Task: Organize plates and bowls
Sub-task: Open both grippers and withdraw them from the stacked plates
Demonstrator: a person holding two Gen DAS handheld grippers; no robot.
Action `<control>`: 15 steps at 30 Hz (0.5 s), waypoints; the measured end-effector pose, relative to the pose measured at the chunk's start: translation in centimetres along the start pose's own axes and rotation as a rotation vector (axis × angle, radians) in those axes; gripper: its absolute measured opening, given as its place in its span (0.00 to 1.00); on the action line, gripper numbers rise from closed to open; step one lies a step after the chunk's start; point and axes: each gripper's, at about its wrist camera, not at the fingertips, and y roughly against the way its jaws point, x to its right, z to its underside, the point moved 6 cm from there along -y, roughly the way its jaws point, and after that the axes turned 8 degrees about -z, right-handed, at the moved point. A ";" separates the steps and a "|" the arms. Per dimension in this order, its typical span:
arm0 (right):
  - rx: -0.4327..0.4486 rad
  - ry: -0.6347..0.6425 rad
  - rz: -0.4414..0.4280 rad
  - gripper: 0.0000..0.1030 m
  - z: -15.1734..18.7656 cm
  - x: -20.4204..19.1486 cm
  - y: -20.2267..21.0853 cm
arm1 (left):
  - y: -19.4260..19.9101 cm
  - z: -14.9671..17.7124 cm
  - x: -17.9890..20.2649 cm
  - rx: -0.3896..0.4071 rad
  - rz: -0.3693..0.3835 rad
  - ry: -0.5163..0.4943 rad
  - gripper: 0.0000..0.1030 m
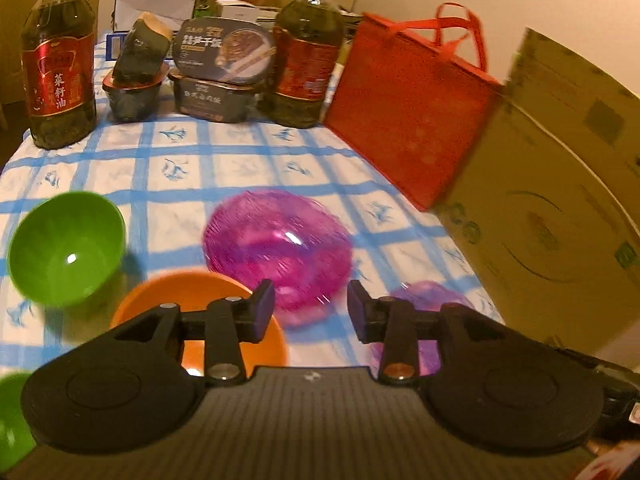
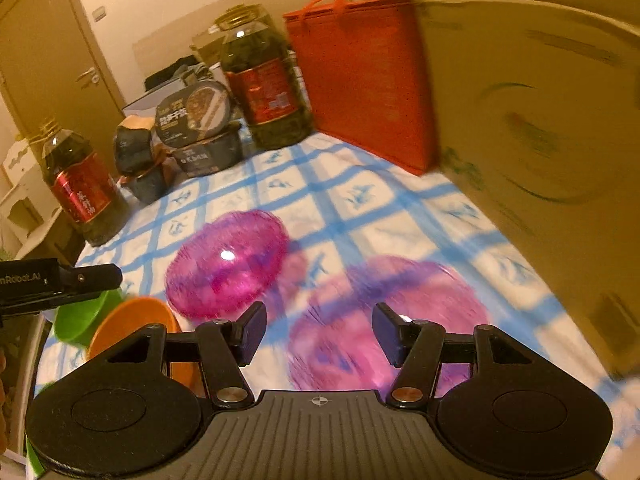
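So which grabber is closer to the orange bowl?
Left. The left gripper hangs right above the orange bowl, one finger overlapping its rim. The right gripper hovers off to the side, over the nearer purple bowl.

Both views are lit by warm, yellowish indoor light, moderately dim, with dark vignetted corners. Straight lines are bent strongly toward the edges by the fisheye lenses. Motion blur is seen across both pictures, heaviest on the cardboard box (image 2: pixel 540 120) and the purple plate (image 2: pixel 384 320) in the right wrist view. Small white glints are carried by the green bowl (image 1: pixel 68 248) and the purple bowl (image 2: pixel 228 264). Soft shadows are cast on the checked tablecloth (image 1: pixel 224 168).
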 end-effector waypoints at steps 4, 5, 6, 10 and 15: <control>-0.012 0.014 0.046 0.58 1.9 1.4 3.1 | 2.0 3.1 2.0 -0.004 0.012 -0.003 0.49; -0.013 0.017 0.058 0.58 2.4 1.8 3.8 | 2.3 3.8 2.4 -0.006 0.012 -0.003 0.50; -0.014 0.021 0.071 0.58 2.9 2.2 4.5 | 2.6 4.7 2.7 -0.012 0.013 0.002 0.50; -0.026 0.022 0.096 0.60 4.9 3.3 6.6 | 3.5 7.5 3.5 -0.041 0.017 0.027 0.55; -0.037 0.036 0.121 0.62 6.8 3.8 8.4 | 4.7 9.9 4.0 -0.037 0.001 0.036 0.60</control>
